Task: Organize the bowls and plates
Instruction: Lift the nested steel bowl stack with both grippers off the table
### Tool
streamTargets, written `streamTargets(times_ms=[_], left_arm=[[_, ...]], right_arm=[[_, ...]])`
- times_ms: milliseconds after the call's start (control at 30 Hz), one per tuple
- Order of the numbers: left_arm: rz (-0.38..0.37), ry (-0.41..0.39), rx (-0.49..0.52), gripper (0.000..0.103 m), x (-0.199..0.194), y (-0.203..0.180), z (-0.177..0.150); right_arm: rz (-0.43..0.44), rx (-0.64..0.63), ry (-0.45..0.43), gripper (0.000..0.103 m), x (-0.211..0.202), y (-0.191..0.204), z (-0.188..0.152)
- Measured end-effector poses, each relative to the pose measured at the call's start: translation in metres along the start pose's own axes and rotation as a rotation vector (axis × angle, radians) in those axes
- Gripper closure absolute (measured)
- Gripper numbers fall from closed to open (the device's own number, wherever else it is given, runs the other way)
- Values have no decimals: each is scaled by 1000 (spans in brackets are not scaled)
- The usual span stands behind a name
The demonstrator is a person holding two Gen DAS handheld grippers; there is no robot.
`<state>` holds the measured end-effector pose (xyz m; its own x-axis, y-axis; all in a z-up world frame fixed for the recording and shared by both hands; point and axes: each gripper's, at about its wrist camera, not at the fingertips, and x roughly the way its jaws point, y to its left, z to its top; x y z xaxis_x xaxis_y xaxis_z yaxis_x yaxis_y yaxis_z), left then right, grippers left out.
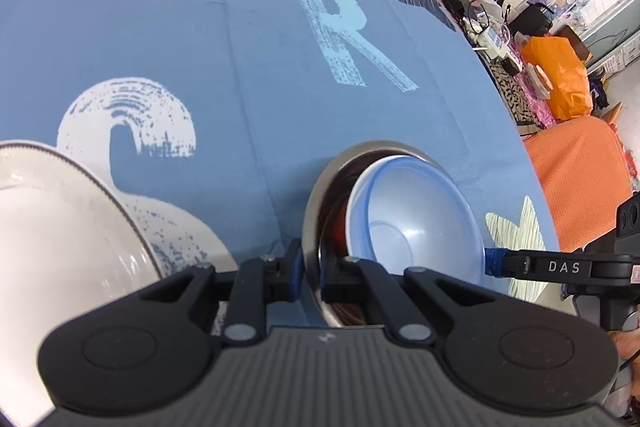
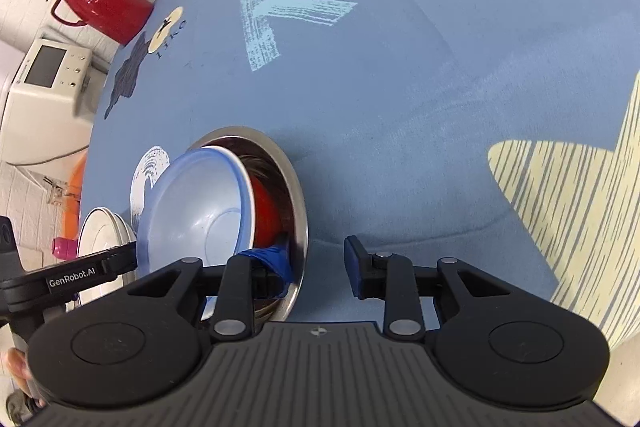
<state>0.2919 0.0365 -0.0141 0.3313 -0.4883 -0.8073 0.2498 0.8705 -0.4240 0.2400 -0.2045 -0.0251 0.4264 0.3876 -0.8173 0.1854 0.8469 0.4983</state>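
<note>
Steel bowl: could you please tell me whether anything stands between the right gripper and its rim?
Nothing visible does. The right gripper is open and straddles the steel bowl at its rim: one finger sits inside, beside the red bowl and the tilted blue bowl, the other outside over the tablecloth.

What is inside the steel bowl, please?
The steel bowl holds a tilted light blue bowl, and a red bowl shows under it. The blue bowl covers most of the red one, so anything deeper is hidden.
</note>
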Motion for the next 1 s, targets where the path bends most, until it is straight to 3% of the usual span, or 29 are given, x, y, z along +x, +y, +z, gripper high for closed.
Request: streamTargets(times_ms=[167,200,267,367,400,467,600,800,900,1000], left_arm=[[-4,-9,-2,103,3,-2,0],[-27,-3,2,103,3,-2,-2],[-46,8,12,103,4,-1,-5],[-82,33,-17,101,8,8,-8],[-101,45,-41,98,9,12,-7],[-94,36,-56,77,9,16,-7],[-93,40,-49,77,10,15,-8],[-97,30,-42,80,12,9,-11],[-104,24,-20,89,12,5,-10],[-117,11,-12,96,12,3,-11]], right_arm=[[32,-37,53,91,10,12,-5],[28,-65,49,88,11,15,-6],[-19,-149,28,92,10,23,-6],[-13,-96,7,89,6,9,-2],[-25,-91,-4,87,3,6,-1],[-48,-79,-26,83,-1,2,1],[-74,-95,-52,83,0,4,3],[-133,-222,-91,81,3,15,7],[-83,-216,-93,90,2,11,6],[12,-147,-54,91,6,3,3]])
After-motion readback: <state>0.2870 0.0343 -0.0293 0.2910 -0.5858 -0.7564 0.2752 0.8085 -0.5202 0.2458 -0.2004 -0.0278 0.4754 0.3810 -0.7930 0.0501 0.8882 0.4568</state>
